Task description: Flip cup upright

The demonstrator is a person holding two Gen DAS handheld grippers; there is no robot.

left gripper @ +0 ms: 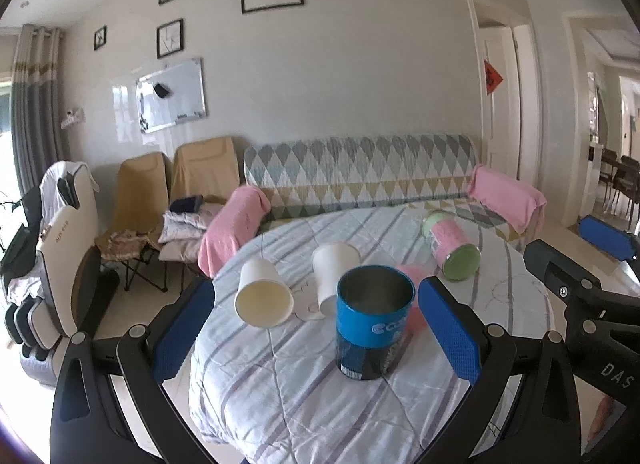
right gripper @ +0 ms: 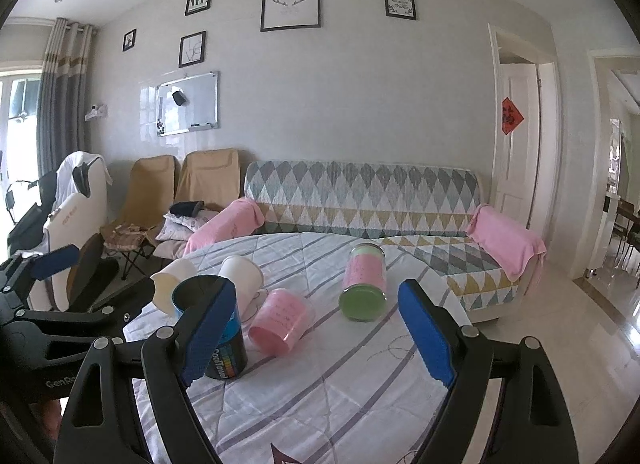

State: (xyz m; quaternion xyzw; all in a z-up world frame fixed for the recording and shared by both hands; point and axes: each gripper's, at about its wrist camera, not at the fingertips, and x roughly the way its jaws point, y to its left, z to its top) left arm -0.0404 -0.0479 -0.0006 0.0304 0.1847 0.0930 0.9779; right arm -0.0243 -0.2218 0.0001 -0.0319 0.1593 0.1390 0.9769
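Presently we list: blue can (left gripper: 375,320) upright on the table (left gripper: 280,392); pink cup (right gripper: 281,320) on its side; left gripper (left gripper: 316,328) and right gripper (right gripper: 320,334) jaws both spread, empty.

Round worktop (right gripper: 360,404) under a striped quilt carries an upright blue can (left gripper: 374,328), two white paper cups (left gripper: 264,294) (left gripper: 334,276) tipped over, a pink cup (right gripper: 282,322) on its side, and a green-lidded jar (right gripper: 364,284) lying down.

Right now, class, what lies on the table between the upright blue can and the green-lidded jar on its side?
A pink cup lies on its side between the blue can and the green-lidded jar, clearest in the right wrist view.
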